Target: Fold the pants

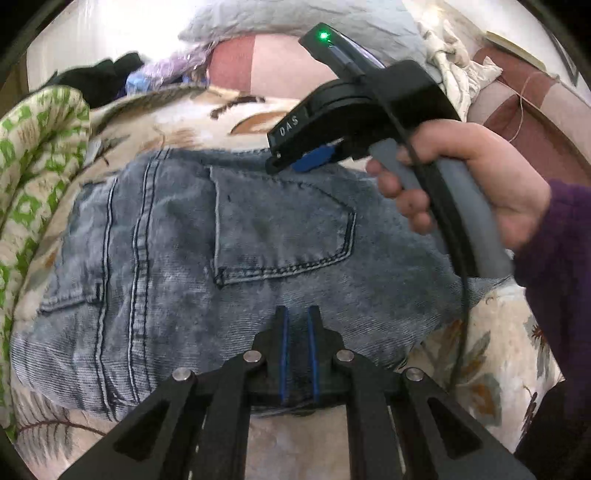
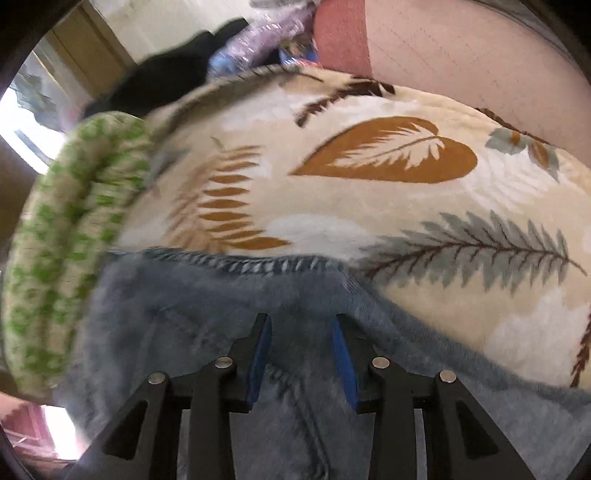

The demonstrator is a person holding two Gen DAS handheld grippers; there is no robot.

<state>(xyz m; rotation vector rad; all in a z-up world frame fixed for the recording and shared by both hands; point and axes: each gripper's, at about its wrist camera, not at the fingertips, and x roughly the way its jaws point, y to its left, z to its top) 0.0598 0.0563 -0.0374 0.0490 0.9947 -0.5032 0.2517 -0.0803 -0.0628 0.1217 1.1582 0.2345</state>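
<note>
Washed blue jeans (image 1: 229, 236) lie flat on a cream leaf-print blanket (image 1: 155, 125), back pocket up. My left gripper (image 1: 297, 314) is nearly shut, its blue-edged fingers pinching the near denim edge. My right gripper (image 1: 295, 166), held in a hand, hovers over the far edge of the jeans beside the pocket. In the right wrist view the jeans (image 2: 207, 295) fill the lower part, blurred, and the right gripper (image 2: 301, 325) is open with denim between its blue pads (image 2: 341, 354). The blanket (image 2: 369, 221) lies beyond.
A green-and-white quilt roll (image 1: 33, 155) lies along the left (image 2: 70, 236). Black and purple clothes (image 1: 107, 77) pile at the back left. A grey pillow (image 1: 280, 18) and a pink headboard (image 2: 461, 51) stand behind.
</note>
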